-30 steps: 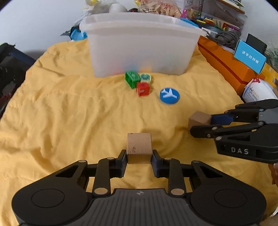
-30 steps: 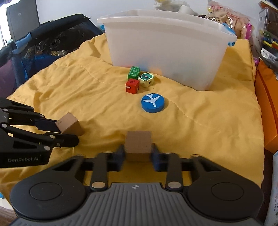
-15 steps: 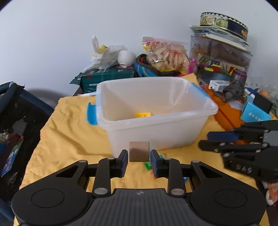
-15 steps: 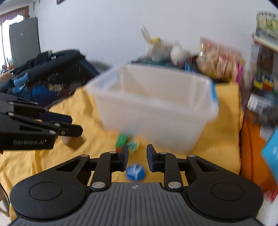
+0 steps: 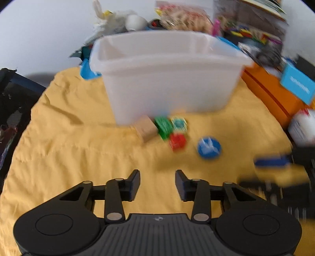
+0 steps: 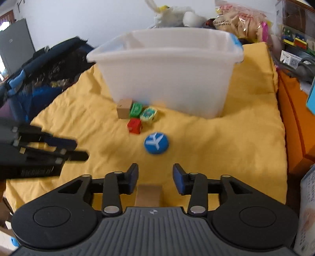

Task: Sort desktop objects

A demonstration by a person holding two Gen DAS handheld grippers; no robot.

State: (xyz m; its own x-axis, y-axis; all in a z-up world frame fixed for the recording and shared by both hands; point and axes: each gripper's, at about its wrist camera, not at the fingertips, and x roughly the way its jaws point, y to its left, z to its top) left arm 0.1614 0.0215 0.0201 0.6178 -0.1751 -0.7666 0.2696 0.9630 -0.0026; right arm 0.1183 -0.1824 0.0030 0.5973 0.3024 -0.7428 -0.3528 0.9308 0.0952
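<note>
Both jaws opening; only right wrist view shows second wooden block point(image 6: 148, 195).

Backdrop: plain white wall point(image 6: 88, 17), evenly lit by daylight. Surface: crumpled yellow cloth point(image 5: 65, 145) spread over the bench. Left side: dark blue-and-black fabric item point(image 6: 45, 69), with a grey door or cabinet panel point(image 6: 15, 43) behind it near a bright opening at the frame's corner. Rear, against the wall: white crumpled plastic bag point(image 6: 169, 15) and packet of snacks point(image 6: 238, 23). Right side: orange box point(image 5: 269, 92), blue card with white lettering point(image 5: 299, 86), stacked clear cases holding coloured pieces point(image 6: 295, 37). Much of the left wrist view is blurred.
</note>
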